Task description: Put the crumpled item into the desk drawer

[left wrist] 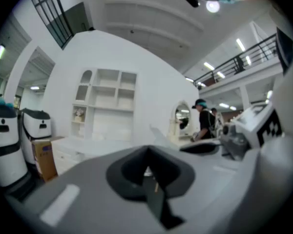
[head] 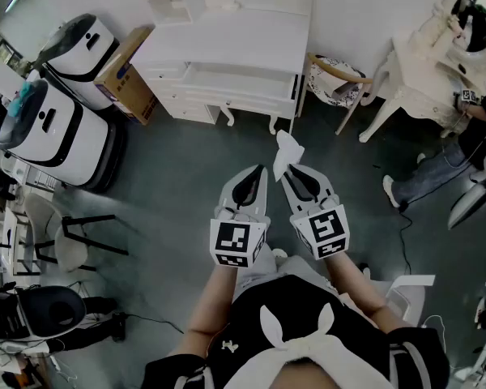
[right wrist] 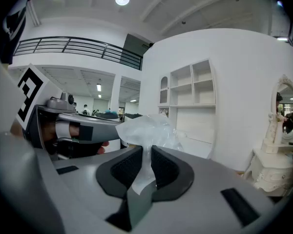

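1. Right gripper (right wrist: 145, 161): jaws pinched on the crumpled item (right wrist: 147, 129), a pale wad that sticks out past the tips.
2. Left gripper (left wrist: 147, 168): just beside it, jaws together, nothing between them.
3. Both are held over the grey floor (head: 178, 164), apart from the white desk (head: 227, 47).
4. The drawer (head: 239, 78) stands open.

desk (head: 227, 47) white | crumpled item (head: 287, 148) translucent white | floor (head: 186, 160) dark grey | cardboard box (head: 125, 75) brown
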The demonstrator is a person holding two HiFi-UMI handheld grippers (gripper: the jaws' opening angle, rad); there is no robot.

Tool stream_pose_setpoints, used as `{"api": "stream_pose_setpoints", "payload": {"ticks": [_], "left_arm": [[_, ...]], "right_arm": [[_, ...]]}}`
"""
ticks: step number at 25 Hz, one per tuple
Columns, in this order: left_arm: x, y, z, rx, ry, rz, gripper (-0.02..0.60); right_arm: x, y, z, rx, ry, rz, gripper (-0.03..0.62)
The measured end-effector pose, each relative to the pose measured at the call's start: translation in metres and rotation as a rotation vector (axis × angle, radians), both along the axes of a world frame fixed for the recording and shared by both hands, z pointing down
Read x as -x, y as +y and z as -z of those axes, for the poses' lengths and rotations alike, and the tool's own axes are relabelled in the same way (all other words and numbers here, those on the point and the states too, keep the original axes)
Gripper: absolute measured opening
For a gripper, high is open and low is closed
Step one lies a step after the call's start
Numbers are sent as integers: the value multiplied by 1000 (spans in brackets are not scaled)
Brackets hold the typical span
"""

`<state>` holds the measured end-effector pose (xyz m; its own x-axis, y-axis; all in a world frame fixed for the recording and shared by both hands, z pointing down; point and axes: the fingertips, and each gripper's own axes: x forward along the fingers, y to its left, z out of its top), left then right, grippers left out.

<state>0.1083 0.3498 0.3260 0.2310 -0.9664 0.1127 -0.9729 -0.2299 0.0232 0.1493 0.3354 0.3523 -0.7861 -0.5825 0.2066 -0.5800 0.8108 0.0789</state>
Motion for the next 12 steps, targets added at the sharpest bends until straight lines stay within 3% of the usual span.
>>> {"api": "stream_pose_setpoints", "payload": {"ticks": [12], "left_arm": [[2, -20, -12, 35, 1, 24, 2]], "right_arm": [[-6, -23, -9, 38, -25, -12, 52]]}}
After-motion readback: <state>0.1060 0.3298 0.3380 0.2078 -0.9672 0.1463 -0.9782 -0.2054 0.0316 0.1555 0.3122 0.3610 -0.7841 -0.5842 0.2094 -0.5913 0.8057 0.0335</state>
